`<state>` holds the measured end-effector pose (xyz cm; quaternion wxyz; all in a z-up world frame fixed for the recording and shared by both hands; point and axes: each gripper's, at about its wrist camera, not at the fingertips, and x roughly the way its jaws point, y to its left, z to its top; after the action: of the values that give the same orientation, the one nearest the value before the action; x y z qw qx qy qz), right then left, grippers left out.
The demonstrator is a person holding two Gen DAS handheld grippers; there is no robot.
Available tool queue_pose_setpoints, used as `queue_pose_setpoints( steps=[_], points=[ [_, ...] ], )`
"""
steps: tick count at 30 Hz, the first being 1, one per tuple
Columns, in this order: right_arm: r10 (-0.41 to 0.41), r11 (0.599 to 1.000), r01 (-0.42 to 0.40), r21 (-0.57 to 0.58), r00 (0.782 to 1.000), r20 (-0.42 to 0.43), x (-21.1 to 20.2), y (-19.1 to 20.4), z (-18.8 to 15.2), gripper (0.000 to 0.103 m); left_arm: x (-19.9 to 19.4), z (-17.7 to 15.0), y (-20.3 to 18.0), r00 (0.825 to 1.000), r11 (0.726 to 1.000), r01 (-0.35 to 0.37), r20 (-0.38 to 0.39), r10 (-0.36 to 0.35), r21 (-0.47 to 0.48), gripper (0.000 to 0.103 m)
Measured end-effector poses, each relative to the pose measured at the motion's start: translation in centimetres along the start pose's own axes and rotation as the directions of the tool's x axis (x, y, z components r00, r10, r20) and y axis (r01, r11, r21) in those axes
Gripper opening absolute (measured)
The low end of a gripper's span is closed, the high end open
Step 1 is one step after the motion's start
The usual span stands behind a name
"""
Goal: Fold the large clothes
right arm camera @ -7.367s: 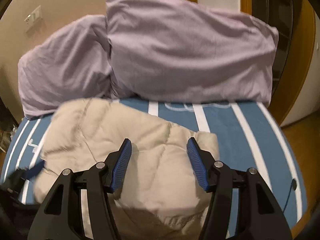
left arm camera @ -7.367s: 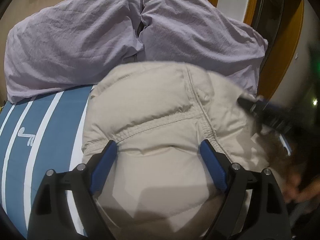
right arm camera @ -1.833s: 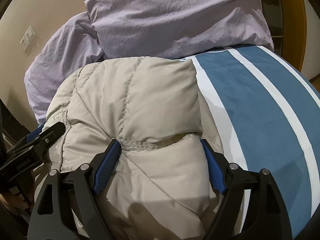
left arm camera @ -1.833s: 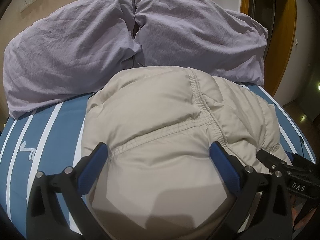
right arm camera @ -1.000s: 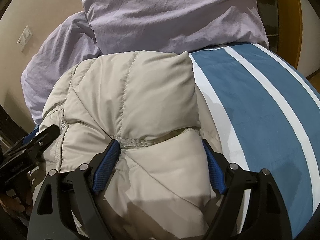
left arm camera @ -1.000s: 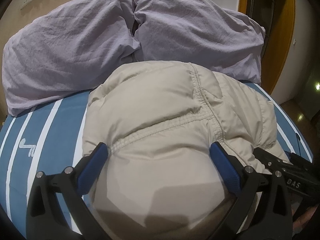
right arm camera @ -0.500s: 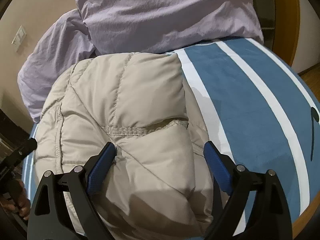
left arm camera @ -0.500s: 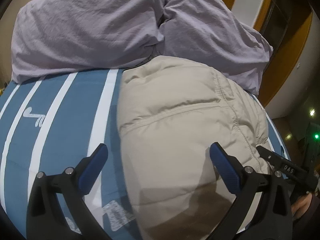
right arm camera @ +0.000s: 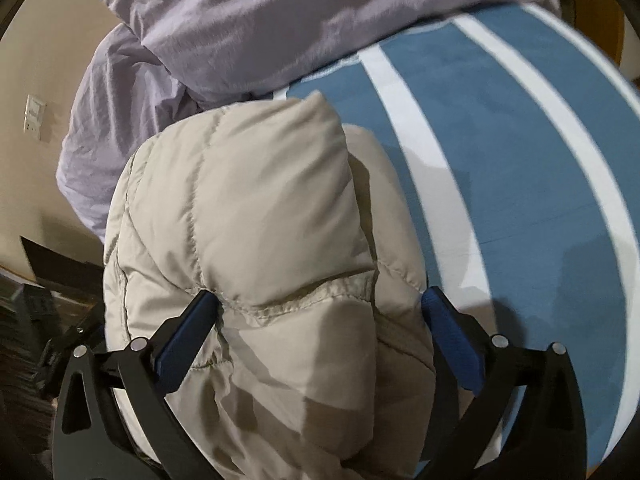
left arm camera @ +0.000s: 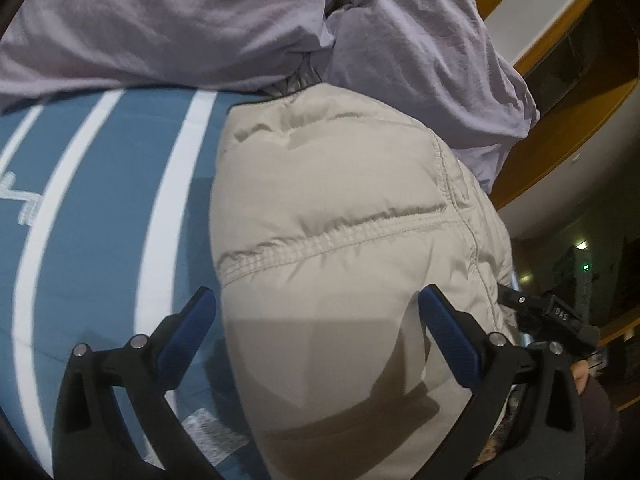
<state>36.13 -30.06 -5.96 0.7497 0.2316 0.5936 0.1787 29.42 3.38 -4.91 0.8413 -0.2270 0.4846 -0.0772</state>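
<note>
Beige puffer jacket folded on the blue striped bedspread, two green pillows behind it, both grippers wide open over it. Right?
Wrong on one count: the pillows are lilac, not green, as the right wrist view shows. The rest stands: the beige puffer jacket lies folded on the blue striped bedspread, and the left gripper and right gripper are wide open over it.

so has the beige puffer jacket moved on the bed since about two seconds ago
Yes. In the left wrist view the beige puffer jacket then covered the white stripe of the blue bedcover; now that stripe lies bare beside it, so the jacket has shifted right.
</note>
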Motion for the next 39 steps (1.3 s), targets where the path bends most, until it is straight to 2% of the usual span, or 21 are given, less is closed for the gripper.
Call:
queue_pose_setpoints(
  steps=[7, 14, 22, 25, 30, 33, 39],
  points=[
    [0.094, 0.995, -0.091, 0.032, 0.991, -0.099, 1.3, -0.9, 1.2, 0.102, 1.7, 0.8, 1.1, 0.998, 0.997, 0.057, -0.031, -0.059, -0.06, 0.101],
    [0.202, 0.978, -0.189, 0.093, 0.965, -0.167, 3.4, -1.5, 2.0, 0.102, 2.6, 1.5, 2.3, 0.994, 0.989, 0.091, -0.047, -0.097, -0.115, 0.101],
    [0.293, 0.954, -0.276, 0.118, 0.941, -0.17, 4.3, -1.2, 2.3, 0.102, 3.3, 1.8, 4.3, 0.983, 0.959, 0.155, -0.055, -0.172, -0.238, 0.101],
    [0.325, 0.944, -0.31, 0.116, 0.933, -0.153, 4.1, -1.1, 2.2, 0.094, 3.0, 1.9, 4.3, 0.981, 0.951, 0.171, -0.043, -0.188, -0.257, 0.098],
    [0.377, 0.925, -0.368, 0.095, 0.918, -0.122, 3.5, -0.7, 2.9, 0.066, 2.0, 3.1, 4.4, 0.979, 0.95, 0.189, -0.027, -0.202, -0.247, 0.078],
    [0.399, 0.917, -0.392, 0.075, 0.91, -0.11, 3.9, 0.7, 4.0, 0.058, 1.3, 4.3, 4.8, 0.983, 0.955, 0.176, -0.007, -0.183, -0.238, 0.072],
    [0.441, 0.897, -0.437, 0.061, 0.89, -0.113, 6.3, 4.1, 6.1, 0.054, -0.6, 7.9, 7.0, 0.994, 0.967, 0.102, 0.049, -0.093, -0.236, 0.07]
  ],
)
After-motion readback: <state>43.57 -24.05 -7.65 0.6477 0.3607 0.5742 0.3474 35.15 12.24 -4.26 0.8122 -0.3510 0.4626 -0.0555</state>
